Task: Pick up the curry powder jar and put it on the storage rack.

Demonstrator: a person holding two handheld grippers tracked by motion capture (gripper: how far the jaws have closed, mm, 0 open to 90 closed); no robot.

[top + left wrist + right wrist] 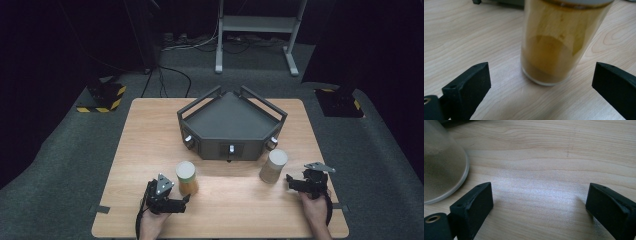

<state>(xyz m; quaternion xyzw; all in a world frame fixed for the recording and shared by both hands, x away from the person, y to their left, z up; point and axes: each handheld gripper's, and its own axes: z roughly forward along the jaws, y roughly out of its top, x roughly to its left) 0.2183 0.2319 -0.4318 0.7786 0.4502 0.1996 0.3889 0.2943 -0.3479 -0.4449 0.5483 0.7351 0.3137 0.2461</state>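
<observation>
My left claw: jaws wide, gripping nothing, just short of the clear glass jar of ochre powder | my right claw: jaws wide, empty, beside the frosted grey jar | both upright on light wooden worktop | beyond: dark angular tray.

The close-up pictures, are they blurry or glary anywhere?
Left gripper view: the brown jar is soft and out of focus, the wood grain sharper. Right gripper view: a pale sheen on the table, and the grey jar is blurred. High view: lit table, dark surroundings.
</observation>
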